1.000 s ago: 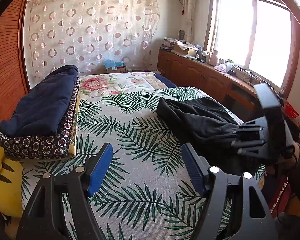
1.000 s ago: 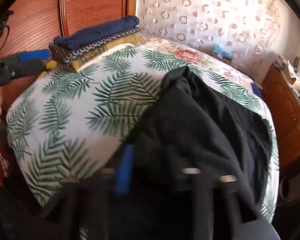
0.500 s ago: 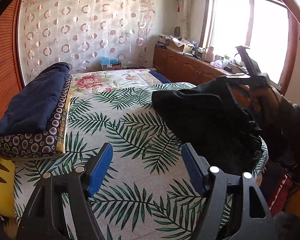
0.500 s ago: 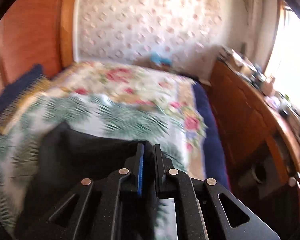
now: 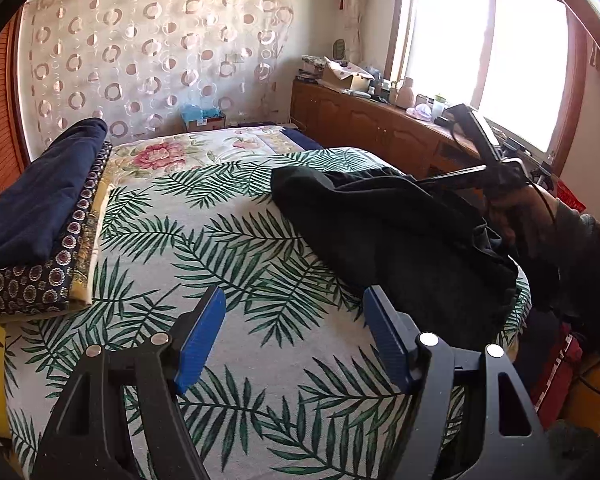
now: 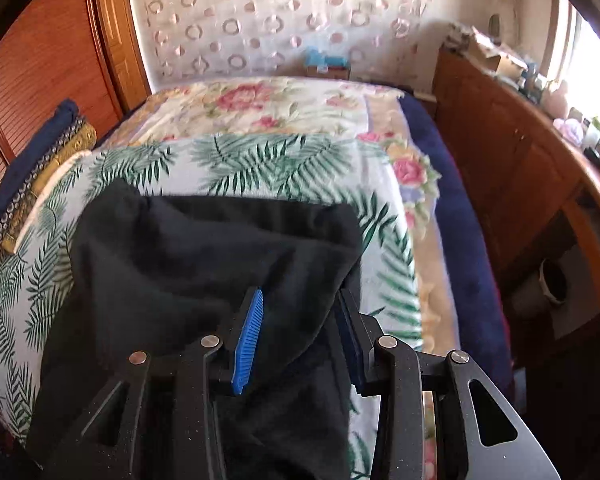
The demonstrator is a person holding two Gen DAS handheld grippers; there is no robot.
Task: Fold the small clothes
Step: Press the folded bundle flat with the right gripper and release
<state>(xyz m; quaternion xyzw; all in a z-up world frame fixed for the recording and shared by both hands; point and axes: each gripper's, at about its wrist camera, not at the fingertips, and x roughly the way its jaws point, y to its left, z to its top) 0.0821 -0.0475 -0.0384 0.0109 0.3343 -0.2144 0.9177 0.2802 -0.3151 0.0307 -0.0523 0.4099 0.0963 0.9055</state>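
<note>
The right gripper (image 6: 298, 322) has just been opening its jaws; they now stand partly apart, with a fold of the black garment (image 6: 204, 256) lying loose between the blue pads (image 6: 247, 344). The left gripper (image 5: 294, 340) stands wide open and holds nothing; it hovers over the leaf-print bedspread (image 5: 220, 248). There is one garment to fold: dark, soft, crumpled, lying on the bed's near right part and hanging over its edge. At the left edge of the bed lies one stack of folded cloths (image 5: 40, 216), navy on top, well apart from the garment. A wooden cabinet (image 5: 372, 132) runs under the window.
</note>
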